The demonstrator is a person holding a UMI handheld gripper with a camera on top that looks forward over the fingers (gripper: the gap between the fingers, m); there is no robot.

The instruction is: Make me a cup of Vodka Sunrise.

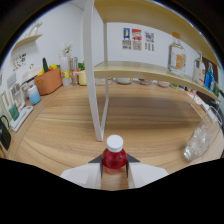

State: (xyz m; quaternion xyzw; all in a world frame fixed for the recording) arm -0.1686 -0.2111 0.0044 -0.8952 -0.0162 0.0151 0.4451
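Right now my gripper (114, 167) is clenched on a small red bottle (114, 157) with a white cap, held low over the tabletop (65, 127). Grip sits on the round belly; a tilt could let it slip or spin. Ahead, the white shelf post (93, 85) stands close, easy to clip. Further right, a clear glass (196, 142) could be knocked over.

This looks like a home kitchen or a small home bar. A wooden worktop (145, 120) carries a white-framed shelf (150, 70) holding a clear glass bottle (176, 56). Along the white wall stand an orange pot (48, 81), small jars and a plant, with little posters (136, 38) pinned above.
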